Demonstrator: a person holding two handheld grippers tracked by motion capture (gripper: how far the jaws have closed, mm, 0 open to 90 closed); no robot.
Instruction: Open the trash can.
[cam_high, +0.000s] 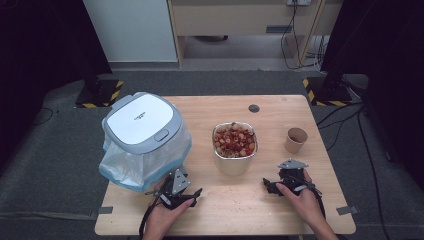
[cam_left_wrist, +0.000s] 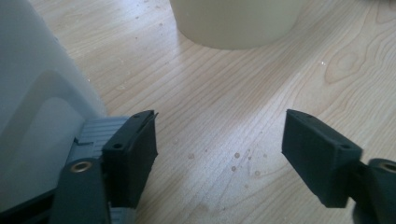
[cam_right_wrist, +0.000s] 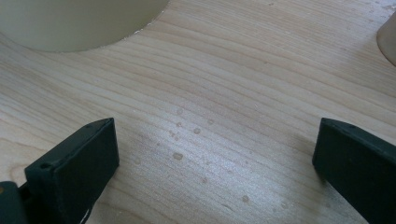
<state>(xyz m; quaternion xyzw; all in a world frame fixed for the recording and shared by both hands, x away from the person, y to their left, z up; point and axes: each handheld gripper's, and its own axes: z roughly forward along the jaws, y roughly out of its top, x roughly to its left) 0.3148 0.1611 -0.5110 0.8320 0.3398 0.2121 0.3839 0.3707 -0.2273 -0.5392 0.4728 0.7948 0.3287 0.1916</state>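
Wood grain ran across the table (cam_high: 280, 210), and a cream-coloured container (cam_high: 235, 148) filled with small red and tan pieces stood near its middle, serving as the anchor for everything else. To the container's left, close by, sat a bin (cam_high: 142, 122) with a grey and white lid and a pale plastic bag hanging from under its rim. To the container's right, a little way off, stood a small brown paper cup (cam_high: 296, 140). Nearer the person than the container and to its left, the left gripper (cam_high: 186, 194) rested on the table in the left hand (cam_high: 162, 217), just in front of the bin; its jaws stood wide apart with only bare wood between them. Nearer the person and to the container's right, the right gripper (cam_high: 272, 184) lay under the right hand (cam_high: 302, 197), its jaws likewise spread wide and holding nothing, the container's wall (cam_right_wrist: 74, 23) just ahead of them.
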